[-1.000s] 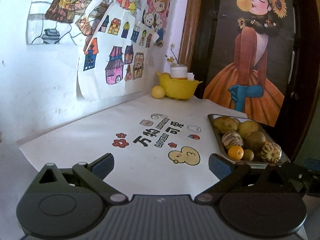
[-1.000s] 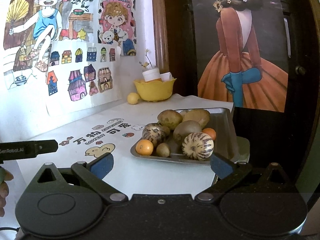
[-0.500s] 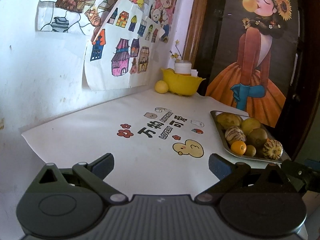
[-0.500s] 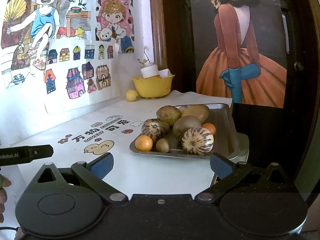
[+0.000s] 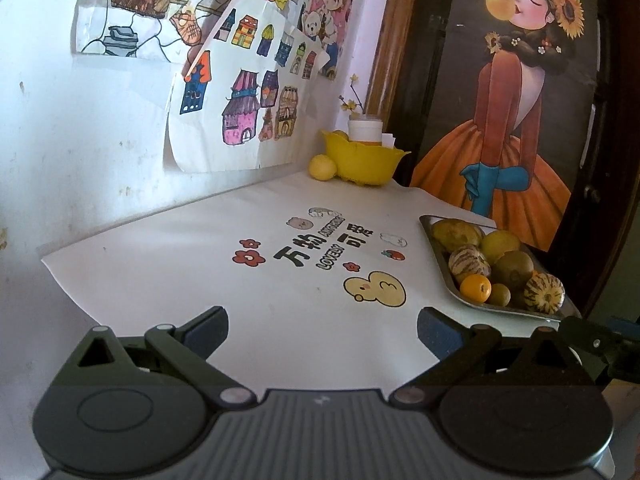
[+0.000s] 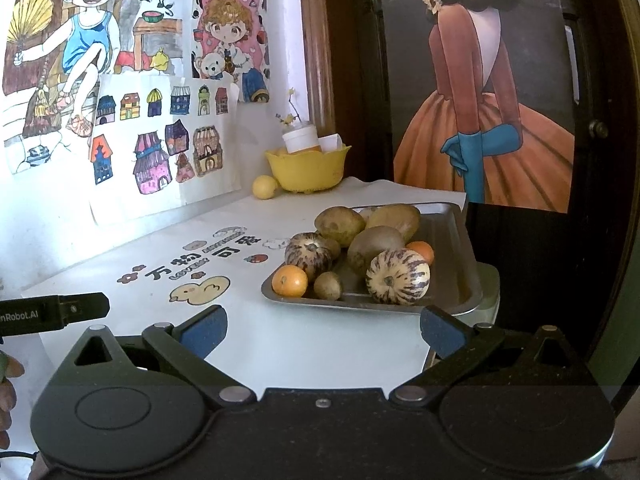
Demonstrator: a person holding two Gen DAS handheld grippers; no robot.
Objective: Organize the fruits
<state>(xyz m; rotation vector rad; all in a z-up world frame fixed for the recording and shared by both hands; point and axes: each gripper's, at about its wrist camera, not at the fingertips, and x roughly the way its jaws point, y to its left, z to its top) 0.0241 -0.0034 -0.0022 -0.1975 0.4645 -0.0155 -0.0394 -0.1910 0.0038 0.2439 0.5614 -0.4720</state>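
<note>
A metal tray (image 6: 460, 240) at the table's right edge holds several fruits: a small orange (image 6: 289, 281), striped melons (image 6: 397, 277), brown kiwis (image 6: 374, 243) and yellowish fruits. The left wrist view shows the same tray (image 5: 438, 246) and orange (image 5: 475, 288) at far right. A yellow bowl (image 6: 307, 170) with a white cup stands at the back corner, and a lemon (image 6: 264, 187) lies beside it. My right gripper (image 6: 322, 330) is open, just short of the tray's near edge. My left gripper (image 5: 322, 332) is open above the white printed table cover, empty.
The white cover (image 5: 200, 272) with a duck print (image 5: 375, 289) spans the table. Drawings hang on the left wall, and a dark door with a poster stands behind the tray. The left gripper's body (image 6: 52, 314) and a hand show at the right wrist view's left edge.
Both cameras have pulled back and tilted slightly, so the tray and bowl look a little farther off. Nothing on the table has moved, and both grippers stay open.
</note>
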